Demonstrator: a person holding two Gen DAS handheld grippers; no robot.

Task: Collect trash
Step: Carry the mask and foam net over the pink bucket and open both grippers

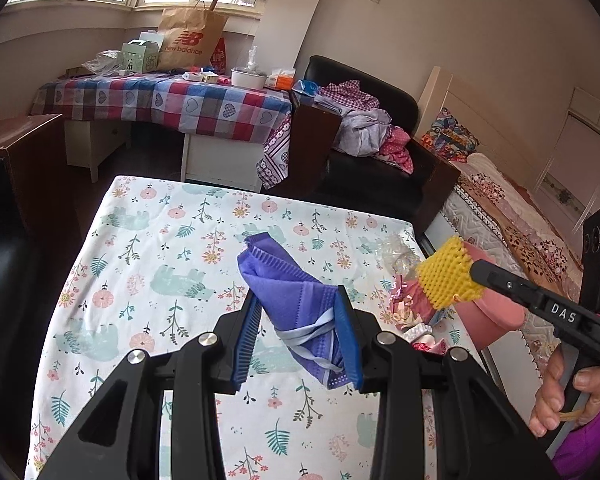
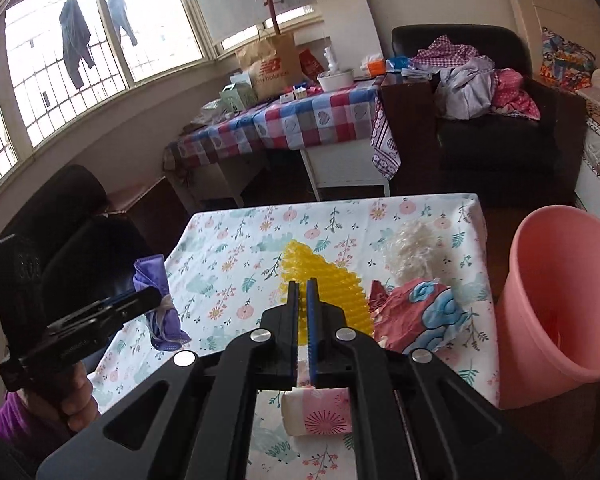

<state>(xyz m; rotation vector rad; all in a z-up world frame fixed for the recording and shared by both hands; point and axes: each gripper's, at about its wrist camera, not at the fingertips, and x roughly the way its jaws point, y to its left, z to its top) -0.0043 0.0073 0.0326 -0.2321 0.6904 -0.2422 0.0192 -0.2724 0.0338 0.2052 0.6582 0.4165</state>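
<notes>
A crumpled purple pleated face mask (image 1: pixel 296 300) with pale ear loops is clamped between the blue pads of the left gripper (image 1: pixel 300 336) and is held lifted above the desk (image 1: pixel 148 264), which is covered in a white cloth printed with flowers and pale green bears. A yellow foam mesh fruit sleeve (image 2: pixel 324 284) is pinched in the nearly closed jaws of the right gripper (image 2: pixel 304 320), also raised off the cloth. The pink plastic waste bin (image 2: pixel 560 300) stands on the floor just beside the right edge of the desk, open and apparently almost empty. Still lying on the desk near that bin-side edge are a crumpled red wrapper with blue cloud shapes (image 2: pixel 416 316), a wad of clear and whitish plastic film (image 2: pixel 416 252) behind it, and a pink patterned paper cup (image 2: pixel 318 412) on its side near the front edge. The step in hand is judged to be the carrying of both picked pieces to the bin. Next, each gripper needs to be brought over the bin's mouth and released there; the light foam sleeve may cling to the pads, and the right gripper, being nearer the bin, is best emptied first.
</notes>
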